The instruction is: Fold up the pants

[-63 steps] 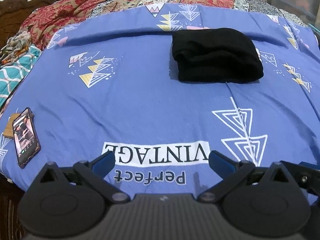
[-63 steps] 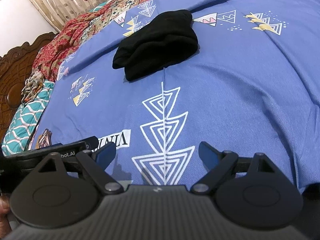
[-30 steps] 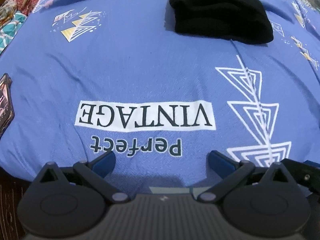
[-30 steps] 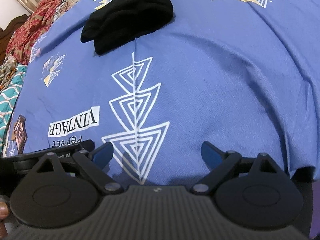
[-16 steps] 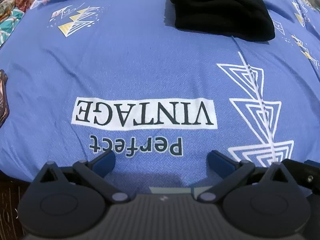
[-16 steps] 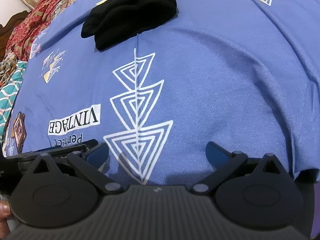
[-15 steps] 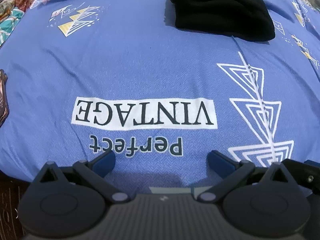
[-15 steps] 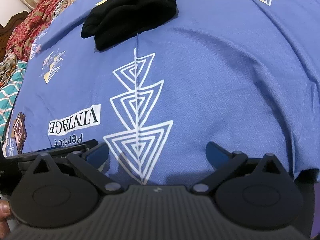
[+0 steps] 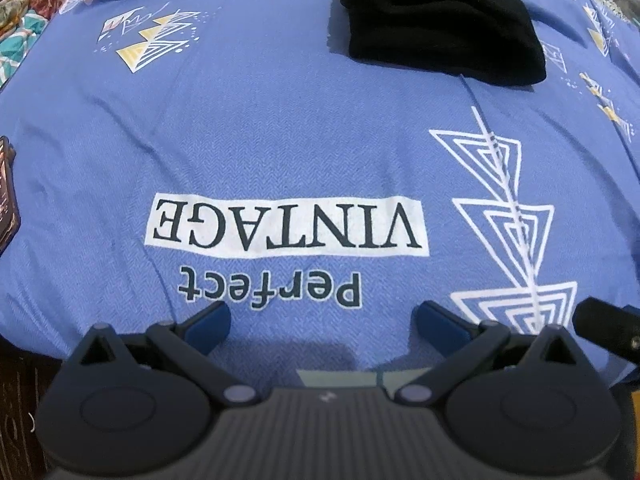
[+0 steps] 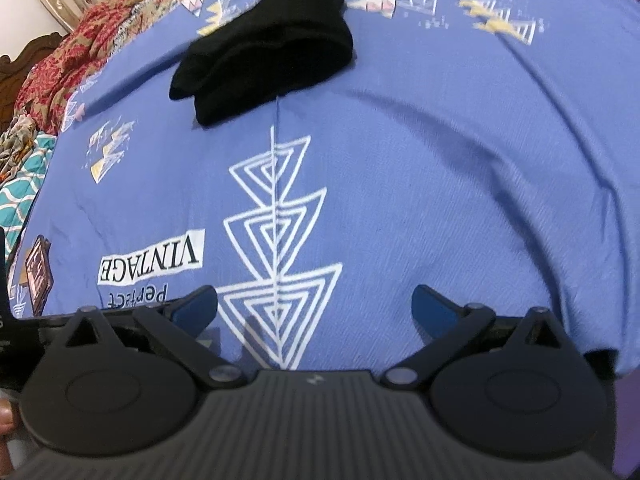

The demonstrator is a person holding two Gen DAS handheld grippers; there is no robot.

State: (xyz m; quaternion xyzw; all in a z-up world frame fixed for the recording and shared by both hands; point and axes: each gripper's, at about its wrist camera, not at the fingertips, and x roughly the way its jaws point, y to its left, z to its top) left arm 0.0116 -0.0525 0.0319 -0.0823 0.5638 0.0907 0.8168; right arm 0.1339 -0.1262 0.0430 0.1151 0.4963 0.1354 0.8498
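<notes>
— Left wrist view first: what sits nearest?

— The left tongs (image 9: 322, 322), spread wide with nothing between the blue fingertips (image 9: 210, 320). They hang at the near edge of the bed, over the blue sheet (image 9: 280, 140). The right tongs' body pokes in at the right edge.

— And the right tongs?

— In their own view the right tongs (image 10: 314, 312) are also wide and empty, low over the sheet's near edge, with a white triangle print (image 10: 276, 236) running away from between the fingers.

— Further out?

— An upside-down "Perfect VINTAGE" label (image 9: 286, 226) just beyond the left tongs. A phone (image 10: 38, 276) lies on the sheet at the far left.

— Where are the pants?

— The pants (image 9: 440, 24) lie well beyond both tongs, mid-bed, a black folded bundle at the far end of the triangle print's line. Neither tool touches them.

— Behind them?

— A red patterned quilt (image 10: 60, 64) and a teal cloth (image 10: 20, 184) at the left, by a carved wooden headboard (image 10: 24, 56).
</notes>
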